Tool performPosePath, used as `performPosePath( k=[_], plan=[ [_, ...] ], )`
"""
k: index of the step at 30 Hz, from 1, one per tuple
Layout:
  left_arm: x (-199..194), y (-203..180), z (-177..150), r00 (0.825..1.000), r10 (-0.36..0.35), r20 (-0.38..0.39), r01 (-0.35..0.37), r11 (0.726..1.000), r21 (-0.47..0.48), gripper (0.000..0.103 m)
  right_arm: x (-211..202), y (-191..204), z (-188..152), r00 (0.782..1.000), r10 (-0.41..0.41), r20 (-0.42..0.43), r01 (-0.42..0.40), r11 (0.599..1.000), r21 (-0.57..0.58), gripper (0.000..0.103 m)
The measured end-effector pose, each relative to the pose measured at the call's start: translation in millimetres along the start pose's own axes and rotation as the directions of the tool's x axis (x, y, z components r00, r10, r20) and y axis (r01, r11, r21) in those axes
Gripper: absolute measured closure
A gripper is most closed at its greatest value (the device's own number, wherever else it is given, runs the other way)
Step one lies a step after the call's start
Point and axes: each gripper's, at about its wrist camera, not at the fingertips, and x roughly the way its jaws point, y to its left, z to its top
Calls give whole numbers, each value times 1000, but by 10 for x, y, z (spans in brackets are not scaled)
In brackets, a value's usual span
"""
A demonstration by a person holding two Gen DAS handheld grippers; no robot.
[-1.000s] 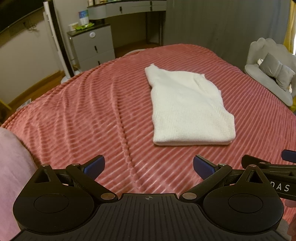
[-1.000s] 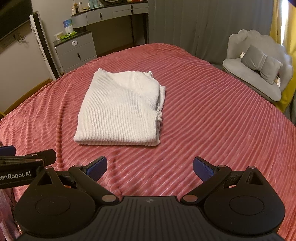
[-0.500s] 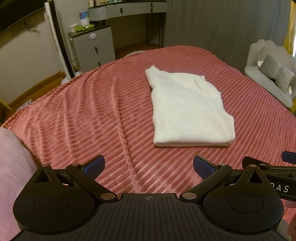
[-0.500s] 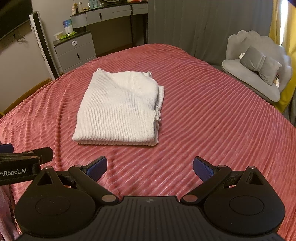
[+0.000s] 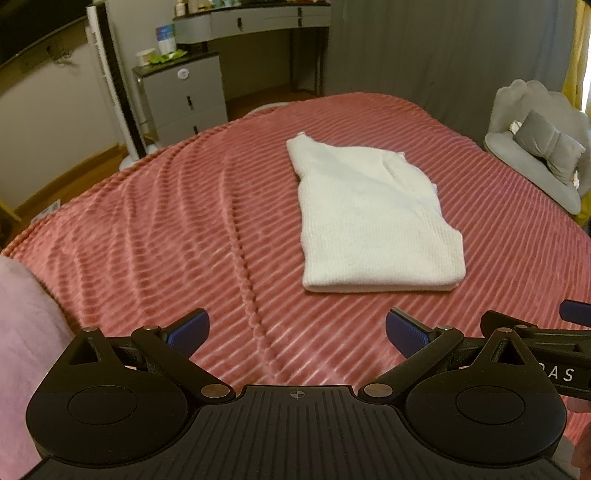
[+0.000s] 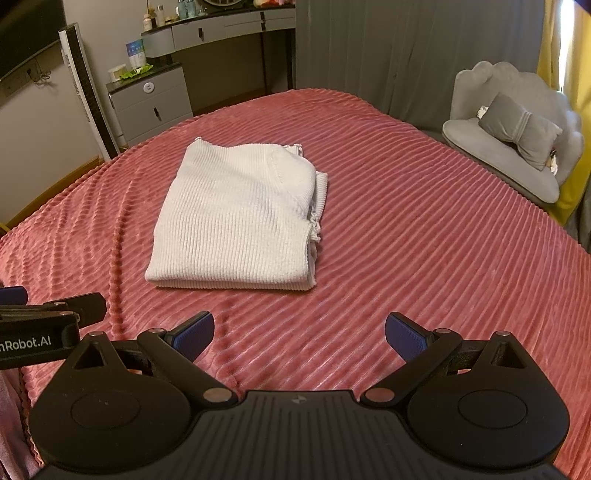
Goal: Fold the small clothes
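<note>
A white knit garment (image 5: 373, 221) lies folded into a neat rectangle on the pink ribbed bedspread (image 5: 184, 229). It also shows in the right wrist view (image 6: 240, 221), with layered edges on its right side. My left gripper (image 5: 294, 332) is open and empty, held above the bedspread short of the garment's near edge. My right gripper (image 6: 300, 332) is open and empty too, side by side with the left one. Each gripper shows at the edge of the other's view.
A grey nightstand (image 6: 151, 103) and a desk (image 6: 229, 29) stand beyond the bed's far left. A grey shell chair with a cushion (image 6: 517, 140) is at the right. A tall white fan (image 6: 86, 88) stands by the wall. Pink cloth (image 5: 22, 350) is at the near left.
Both grippers have drawn back slightly from the folded garment and tilted a little. The garment has not moved. Both stay open.
</note>
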Motion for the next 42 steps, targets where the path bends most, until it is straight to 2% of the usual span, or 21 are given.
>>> performPosePath(
  k=[18,24,42],
  plan=[
    [0,11,1,1000,17,12,-17,1000,-4,0,-10,-10,5,1000,2,4,-2,1000,-1,4],
    [-6,29,-7,1000,-1,28,2,1000,-14,0,-2,-7,3,1000,3,4,-3,1000,-4,4],
    [7,-50,-93,999,25,31,-27,999,48,0,-24,-19,-8,1000,-3,12,3,1000,3,4]
  ],
)
